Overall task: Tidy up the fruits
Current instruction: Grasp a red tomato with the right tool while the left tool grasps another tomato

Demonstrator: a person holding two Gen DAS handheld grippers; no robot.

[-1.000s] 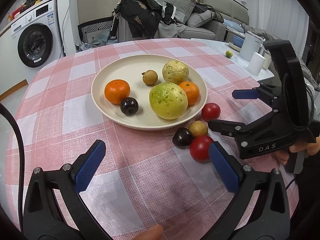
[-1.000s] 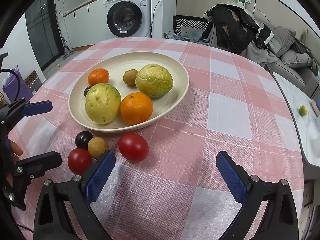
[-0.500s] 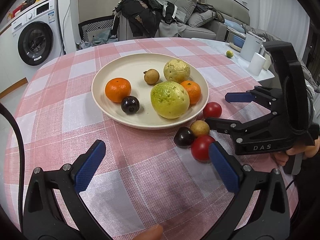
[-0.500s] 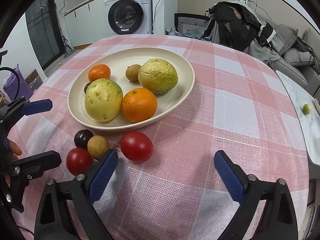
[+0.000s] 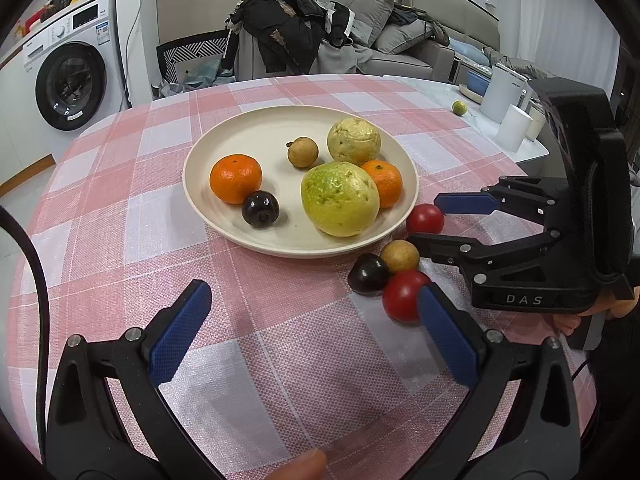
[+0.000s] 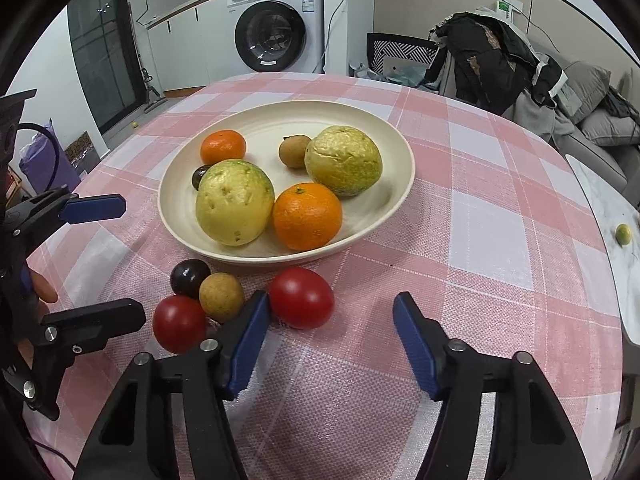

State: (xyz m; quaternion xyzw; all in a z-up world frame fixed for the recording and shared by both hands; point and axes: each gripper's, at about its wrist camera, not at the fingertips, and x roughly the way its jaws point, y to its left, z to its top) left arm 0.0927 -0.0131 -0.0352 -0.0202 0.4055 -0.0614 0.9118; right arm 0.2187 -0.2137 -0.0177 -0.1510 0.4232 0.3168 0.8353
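A: Which fruit is the target?

B: My read: the red tomato (image 6: 301,297) lying alone on the desk (image 6: 480,240), just outside the near rim of the plate (image 6: 404,184). It sits apart from the cluster of three to its left: dark plum (image 6: 189,277), tan longan (image 6: 221,296), second tomato (image 6: 179,323).

A: Where is it against the right gripper (image 6: 328,322)?

B: Ahead of the jaws and off-centre. It is right against the left blue pad, maybe touching, and well clear of the right pad. Jaws are closing, but not pinching it yet. In the left wrist view the tomato (image 5: 425,219) shows at the tips, between the two fingers.

A: Long axis?

B: Nearly round, slightly wider across the view. Orientation barely matters.

A: Left gripper (image 5: 316,328)?

B: Jaws spread wide, nothing in them, hovering over bare cloth nearer the camera than the cluster. Its right pad overlaps the second tomato in view; contact unclear.

A: Nearer hand?

B: Right, clearly. The gap needs to shift a little forward and left to centre the tomato, or the left pad may nudge it sideways and roll it.

A: Plate contents?

B: Two guavas, two oranges, one longan, one dark plum.
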